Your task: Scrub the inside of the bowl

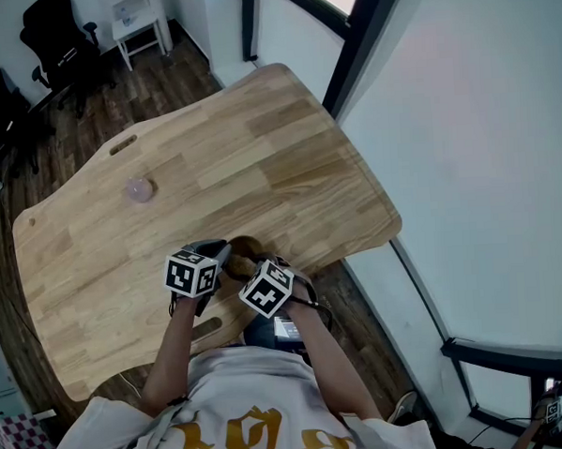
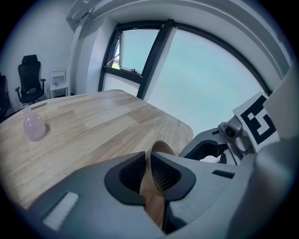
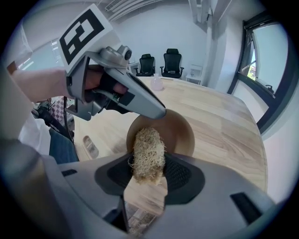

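Note:
A brown wooden bowl [image 3: 180, 133] is tilted at the near edge of the table, its inside turned toward the right gripper view. My left gripper [image 2: 149, 173] is shut on the bowl's rim [image 2: 161, 150]. A straw-coloured fibre scrubber [image 3: 148, 153] is clamped in my right gripper [image 3: 148, 169], its tip inside the bowl. In the head view the bowl [image 1: 246, 248] peeks out just beyond both grippers, left [image 1: 215, 257] and right [image 1: 261, 264], which sit close together.
The light wooden table [image 1: 249, 155] has a curved edge and a slot near its far left corner. A small pale pink object [image 1: 139, 190] lies on it farther off. Black office chairs [image 3: 162, 62] stand beyond. A window wall runs along the right.

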Available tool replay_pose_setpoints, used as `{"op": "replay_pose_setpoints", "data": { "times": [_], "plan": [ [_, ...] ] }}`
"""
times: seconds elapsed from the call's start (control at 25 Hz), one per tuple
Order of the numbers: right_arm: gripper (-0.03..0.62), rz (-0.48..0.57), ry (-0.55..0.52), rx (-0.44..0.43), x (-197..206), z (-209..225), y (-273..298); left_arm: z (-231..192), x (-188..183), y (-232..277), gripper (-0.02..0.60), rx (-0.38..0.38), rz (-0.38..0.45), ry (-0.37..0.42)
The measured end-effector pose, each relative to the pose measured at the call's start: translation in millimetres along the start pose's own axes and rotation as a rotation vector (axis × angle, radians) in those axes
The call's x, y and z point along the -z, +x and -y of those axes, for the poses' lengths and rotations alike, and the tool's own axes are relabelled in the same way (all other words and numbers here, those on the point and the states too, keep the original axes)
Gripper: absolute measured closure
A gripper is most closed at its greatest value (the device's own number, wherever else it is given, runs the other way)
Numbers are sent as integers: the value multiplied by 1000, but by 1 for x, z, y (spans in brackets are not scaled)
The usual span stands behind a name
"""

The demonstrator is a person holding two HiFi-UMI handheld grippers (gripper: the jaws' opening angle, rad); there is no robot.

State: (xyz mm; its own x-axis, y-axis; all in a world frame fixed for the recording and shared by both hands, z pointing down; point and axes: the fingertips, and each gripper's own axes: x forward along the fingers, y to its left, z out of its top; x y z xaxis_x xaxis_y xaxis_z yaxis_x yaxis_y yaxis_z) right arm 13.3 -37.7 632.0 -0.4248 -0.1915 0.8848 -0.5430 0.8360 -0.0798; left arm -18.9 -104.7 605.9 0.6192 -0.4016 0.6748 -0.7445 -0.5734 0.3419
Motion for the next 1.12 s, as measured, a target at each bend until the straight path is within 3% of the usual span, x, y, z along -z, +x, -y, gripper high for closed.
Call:
{"op": "replay_pose_setpoints", "data": {
  "times": [0.32, 0.6, 1.12],
  "plan": [
    [411, -69, -14, 22, 9, -1, 5, 3, 6, 3, 551, 21, -16, -14],
    [411, -99, -23, 94, 12, 11, 6, 2, 7, 4, 548, 38, -14, -47],
    [411, -84, 72, 174, 12, 34, 5, 5, 7, 9, 545, 68, -12, -63]
  ]
}}
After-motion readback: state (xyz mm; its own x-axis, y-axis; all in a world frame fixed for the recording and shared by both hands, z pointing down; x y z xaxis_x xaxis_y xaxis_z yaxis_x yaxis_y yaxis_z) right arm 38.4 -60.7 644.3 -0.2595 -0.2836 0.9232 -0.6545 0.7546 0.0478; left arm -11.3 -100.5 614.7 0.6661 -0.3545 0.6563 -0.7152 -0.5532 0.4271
